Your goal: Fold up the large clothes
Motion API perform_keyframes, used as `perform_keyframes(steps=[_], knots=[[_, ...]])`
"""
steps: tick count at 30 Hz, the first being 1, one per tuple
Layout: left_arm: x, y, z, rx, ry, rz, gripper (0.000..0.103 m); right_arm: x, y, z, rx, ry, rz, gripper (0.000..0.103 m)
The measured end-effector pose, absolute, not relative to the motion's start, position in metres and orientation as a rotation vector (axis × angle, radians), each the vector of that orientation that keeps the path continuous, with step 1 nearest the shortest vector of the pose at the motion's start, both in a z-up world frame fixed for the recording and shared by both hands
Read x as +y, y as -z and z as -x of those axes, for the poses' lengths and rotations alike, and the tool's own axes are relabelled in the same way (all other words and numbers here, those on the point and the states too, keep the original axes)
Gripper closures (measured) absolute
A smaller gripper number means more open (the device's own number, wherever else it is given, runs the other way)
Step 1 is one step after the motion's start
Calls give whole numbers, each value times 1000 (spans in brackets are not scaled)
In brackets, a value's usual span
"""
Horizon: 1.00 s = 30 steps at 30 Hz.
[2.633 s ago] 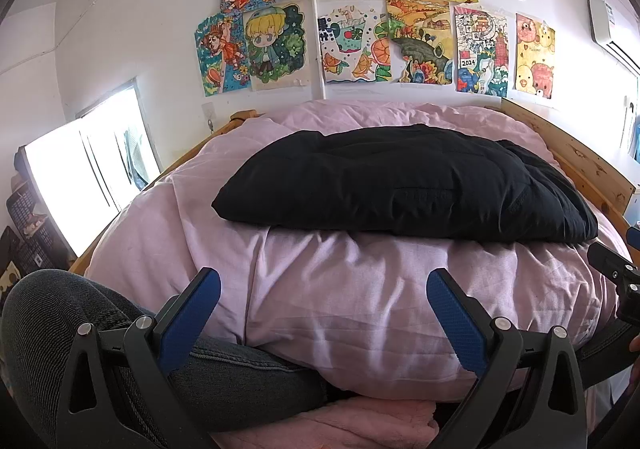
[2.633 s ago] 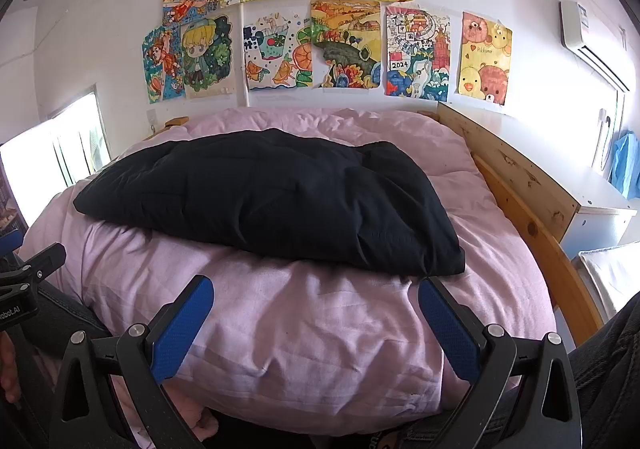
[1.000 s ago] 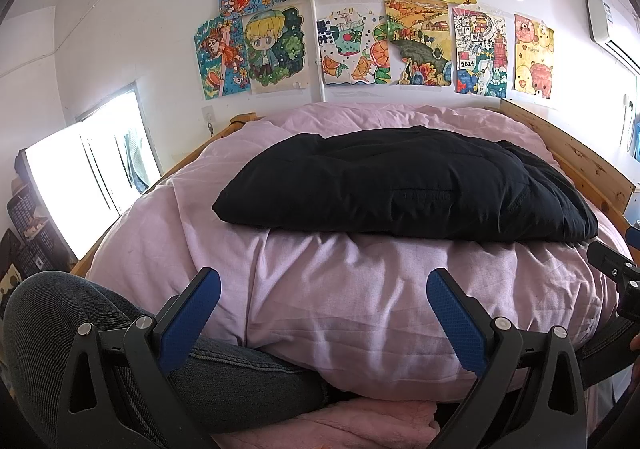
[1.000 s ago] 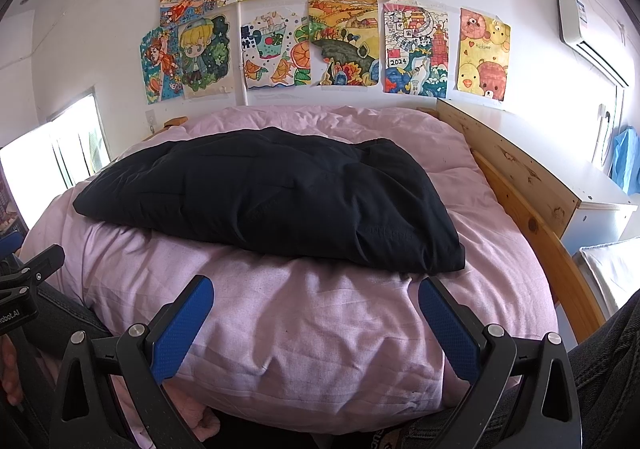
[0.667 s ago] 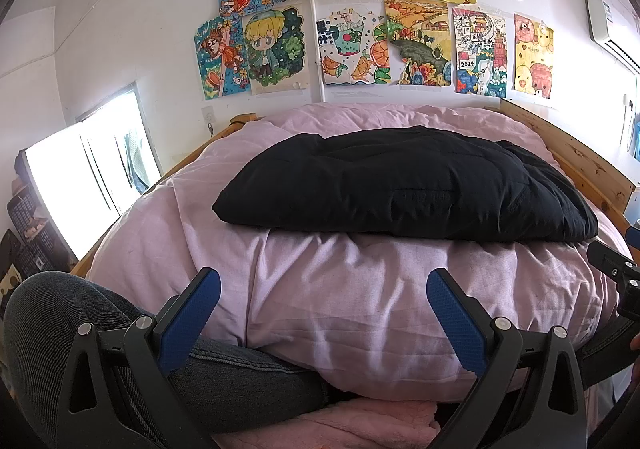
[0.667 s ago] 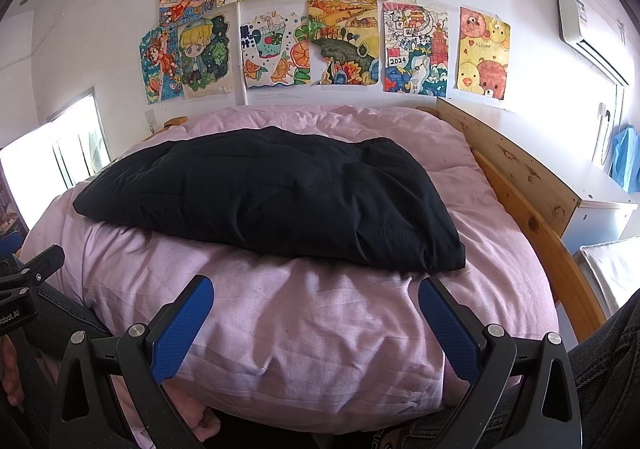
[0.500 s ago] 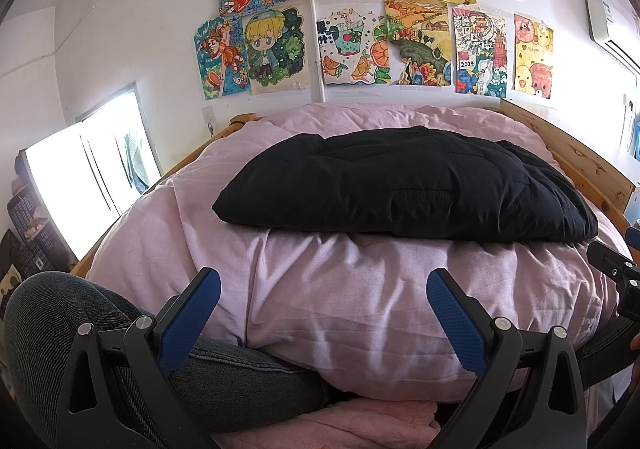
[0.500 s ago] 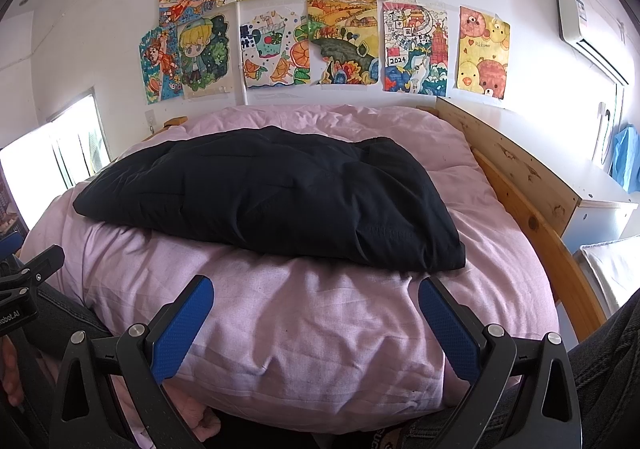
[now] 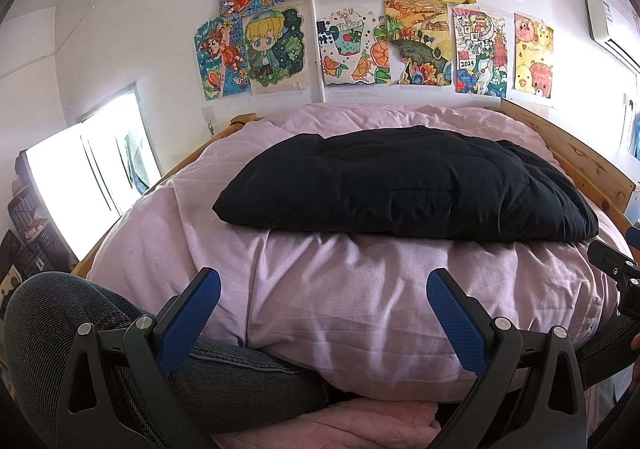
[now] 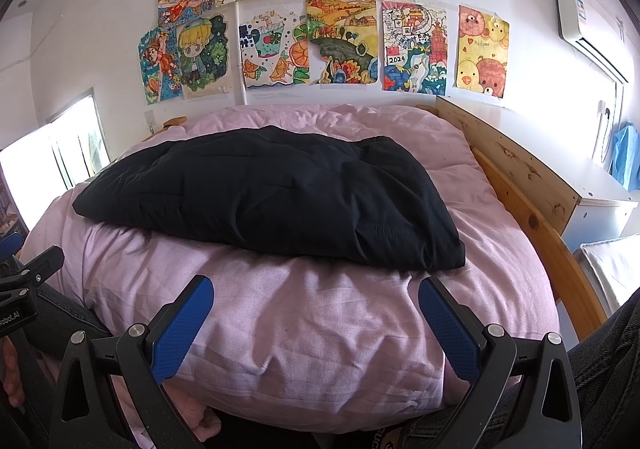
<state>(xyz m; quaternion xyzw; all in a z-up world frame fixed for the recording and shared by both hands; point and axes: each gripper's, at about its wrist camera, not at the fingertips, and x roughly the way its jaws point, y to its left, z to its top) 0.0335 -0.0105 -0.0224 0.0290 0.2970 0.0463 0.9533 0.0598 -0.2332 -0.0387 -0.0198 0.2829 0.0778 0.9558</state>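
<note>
A black padded garment [image 9: 404,189] lies folded in a flat rectangle on the pink duvet [image 9: 340,289] of the bed; it also shows in the right wrist view [image 10: 276,193]. My left gripper [image 9: 324,313] is open and empty, held low at the bed's near edge, short of the garment. My right gripper [image 10: 316,321] is open and empty too, at the near edge to the right. Each gripper's side shows in the other's view, the right one [image 9: 616,273] and the left one [image 10: 24,285].
The bed has a wooden frame [image 10: 520,177] along its right side. A white cabinet [image 10: 600,201] stands beyond it. Children's drawings [image 9: 360,45] cover the back wall. A bright window [image 9: 80,177] is at left. A person's jeans-clad leg [image 9: 100,329] is by the left gripper.
</note>
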Motion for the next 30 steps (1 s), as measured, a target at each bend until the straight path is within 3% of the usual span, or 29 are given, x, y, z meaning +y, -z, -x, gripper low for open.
perform_keyframes(steps=[30], knots=[[-5, 19, -32, 594, -119, -72, 2, -230, 41, -58, 578, -163, 40, 0]])
